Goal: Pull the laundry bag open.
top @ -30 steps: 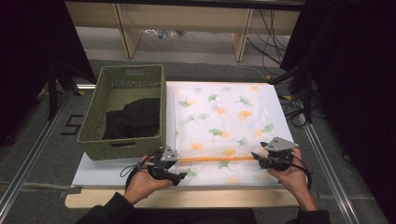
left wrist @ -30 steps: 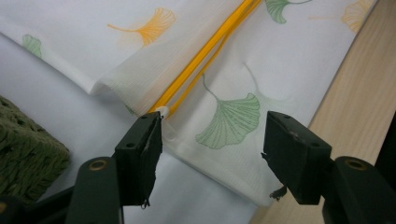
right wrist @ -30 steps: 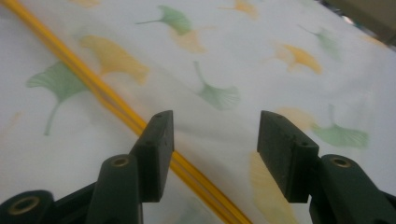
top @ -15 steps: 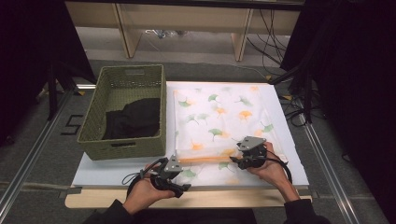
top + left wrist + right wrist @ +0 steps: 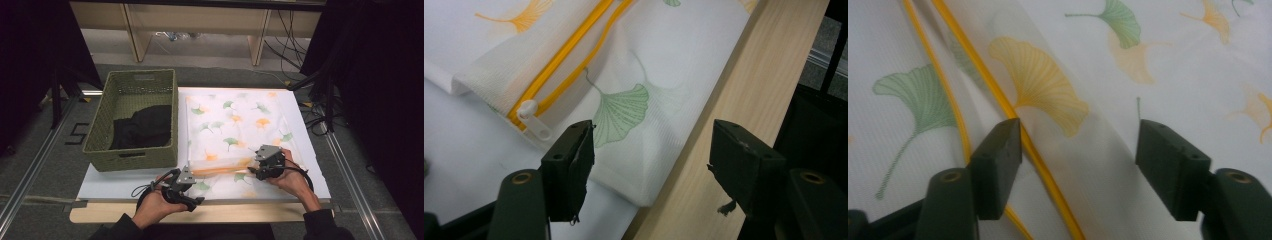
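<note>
Apparently mid-regrip: mesh laundry bag (image 5: 235, 135) flat on white surface (image 5: 115, 182) beside basket (image 5: 135, 120), both claws wide and empty, left claw (image 5: 649, 150) over zipper-pull corner, right claw (image 5: 1078, 150), just opening, straddling yellow zipper (image 5: 1043, 160) to spread mouth.

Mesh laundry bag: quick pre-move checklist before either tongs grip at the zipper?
1. Left tongs open, nothing pinched: ok.
2. Right tongs open over the bag's mesh: ok.
3. Zipper pull in sight by the left tongs, not between the jaws: not ok if it is the target.
4. Orange zipper parted along its length: ok.
5. Mesh laundry bag flat on the white board, beside the basket: ok.
6. Bag's contents: cannot tell.
</note>
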`<state>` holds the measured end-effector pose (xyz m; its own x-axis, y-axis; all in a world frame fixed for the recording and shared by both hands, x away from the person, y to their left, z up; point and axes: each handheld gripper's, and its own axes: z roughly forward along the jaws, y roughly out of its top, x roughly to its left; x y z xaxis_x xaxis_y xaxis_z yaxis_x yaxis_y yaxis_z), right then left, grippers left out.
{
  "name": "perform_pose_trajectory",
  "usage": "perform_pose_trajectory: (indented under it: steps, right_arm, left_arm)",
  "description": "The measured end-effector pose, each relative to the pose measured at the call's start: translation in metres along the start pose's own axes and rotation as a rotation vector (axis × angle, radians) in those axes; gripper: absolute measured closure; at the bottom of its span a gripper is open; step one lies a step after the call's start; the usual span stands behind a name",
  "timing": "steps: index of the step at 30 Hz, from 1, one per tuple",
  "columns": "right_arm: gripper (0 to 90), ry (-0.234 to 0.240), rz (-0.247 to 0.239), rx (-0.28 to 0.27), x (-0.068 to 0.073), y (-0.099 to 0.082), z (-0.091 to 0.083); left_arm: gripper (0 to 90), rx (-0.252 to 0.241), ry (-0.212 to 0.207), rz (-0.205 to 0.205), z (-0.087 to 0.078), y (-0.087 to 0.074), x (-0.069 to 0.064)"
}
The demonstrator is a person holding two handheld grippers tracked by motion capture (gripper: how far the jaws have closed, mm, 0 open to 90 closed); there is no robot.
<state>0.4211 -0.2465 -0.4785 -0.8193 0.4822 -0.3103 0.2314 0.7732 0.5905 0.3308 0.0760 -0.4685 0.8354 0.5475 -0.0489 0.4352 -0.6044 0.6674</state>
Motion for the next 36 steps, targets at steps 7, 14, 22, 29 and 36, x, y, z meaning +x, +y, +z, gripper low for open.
perform_pose_trajectory:
  steps: [7, 14, 22, 29, 36]
  right_arm:
    - [52.8, -0.043, -0.007, 0.026, -0.007, 0.0, 0.002]
    - [59.4, -0.15, 0.031, 0.016, -0.015, 0.003, 0.004]
    - [78.2, -0.104, 0.035, 0.001, -0.024, 0.007, 0.013]
    - [88.7, -0.083, 0.028, -0.006, -0.028, 0.012, 0.012]
    - [90.0, -0.07, 0.049, -0.028, -0.032, 0.013, 0.01]
  left_arm:
    - [34.5, 0.001, 0.004, 0.008, 0.0, 0.001, 0.002]
    - [34.3, 0.002, 0.002, 0.005, 0.001, 0.002, 0.002]
    - [34.1, -0.002, 0.0, 0.005, 0.0, 0.002, 0.002]
    - [32.9, -0.003, 0.0, 0.008, 0.0, 0.003, 0.001]
    - [32.9, -0.019, -0.004, 0.004, 0.0, 0.003, 0.001]
